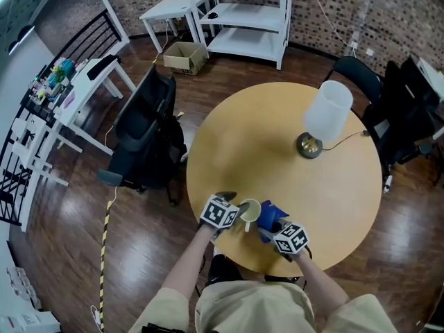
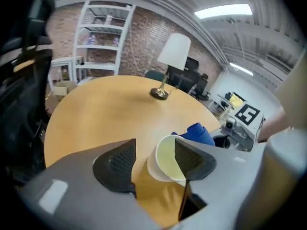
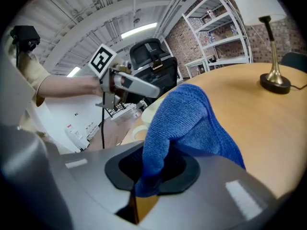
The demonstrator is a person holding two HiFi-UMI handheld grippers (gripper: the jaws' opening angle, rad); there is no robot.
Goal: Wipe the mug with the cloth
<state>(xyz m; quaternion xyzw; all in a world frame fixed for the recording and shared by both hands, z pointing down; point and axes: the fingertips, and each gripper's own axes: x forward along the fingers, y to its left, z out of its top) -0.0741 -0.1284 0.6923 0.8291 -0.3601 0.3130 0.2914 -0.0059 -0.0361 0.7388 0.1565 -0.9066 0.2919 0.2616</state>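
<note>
A pale mug (image 1: 250, 214) with a yellowish inside stands near the front edge of the round wooden table (image 1: 277, 137). My left gripper (image 1: 234, 208) is at the mug's left side. In the left gripper view its jaws stand apart: the mug (image 2: 165, 159) sits against the right-hand jaw, and the left pad is clear of it. A blue cloth (image 1: 272, 217) lies bunched just right of the mug. My right gripper (image 1: 276, 229) is shut on it, and in the right gripper view the cloth (image 3: 192, 123) rises out of the closed jaws (image 3: 153, 166) and hides most of the mug.
A table lamp (image 1: 326, 116) with a white shade stands at the table's far right, its cord trailing off the edge. A black office chair (image 1: 149, 130) is left of the table. White shelves (image 1: 243, 12) and a cardboard box (image 1: 186, 56) stand beyond.
</note>
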